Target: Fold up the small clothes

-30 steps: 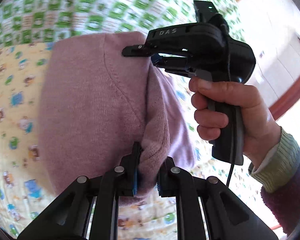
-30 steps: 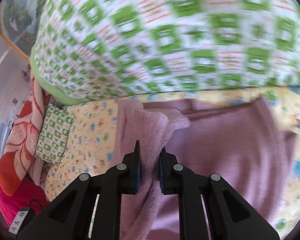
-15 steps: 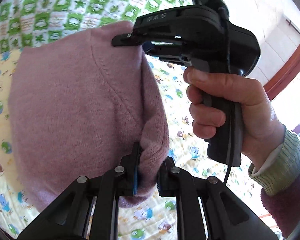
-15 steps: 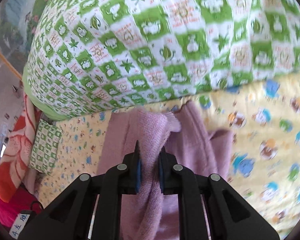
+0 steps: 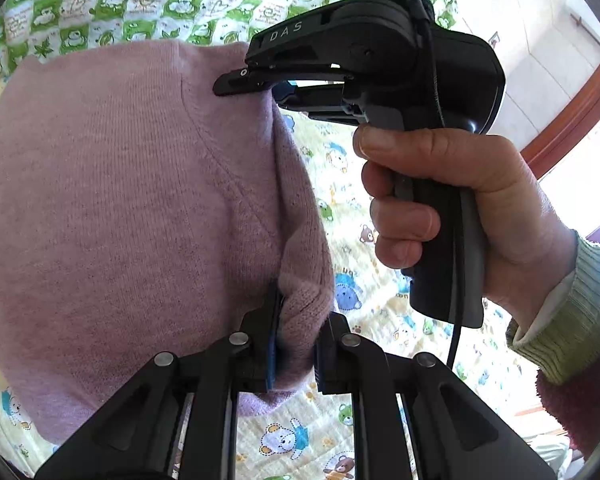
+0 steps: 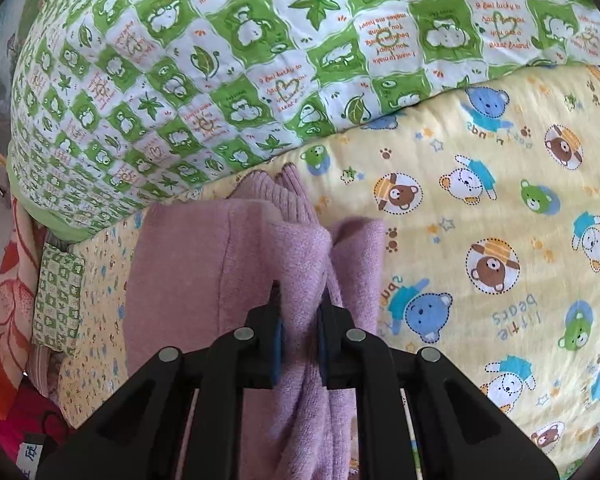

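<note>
A small pink knit sweater [image 5: 120, 200] hangs between both grippers over the yellow bear-print sheet [image 5: 380, 280]. My left gripper [image 5: 296, 344] is shut on a bunched edge of it at the bottom of the left wrist view. The right gripper [image 5: 268, 90], held by a hand [image 5: 452, 192], pinches the sweater's far upper edge. In the right wrist view my right gripper [image 6: 300, 332] is shut on a fold of the pink sweater [image 6: 204, 280], whose ribbed cuff [image 6: 284, 192] lies on the sheet beyond the fingers.
A thick green-and-white checked quilt [image 6: 220, 60] is piled along the far side of the bed. The yellow bear-print sheet [image 6: 500, 240] stretches to the right. A small green checked pillow [image 6: 58, 296] and a red floral blanket [image 6: 4, 300] lie at left.
Both grippers have carried the sweater sideways and a little lower. In the right wrist view the spread pink cloth on the right is gone and bare sheet shows there.
</note>
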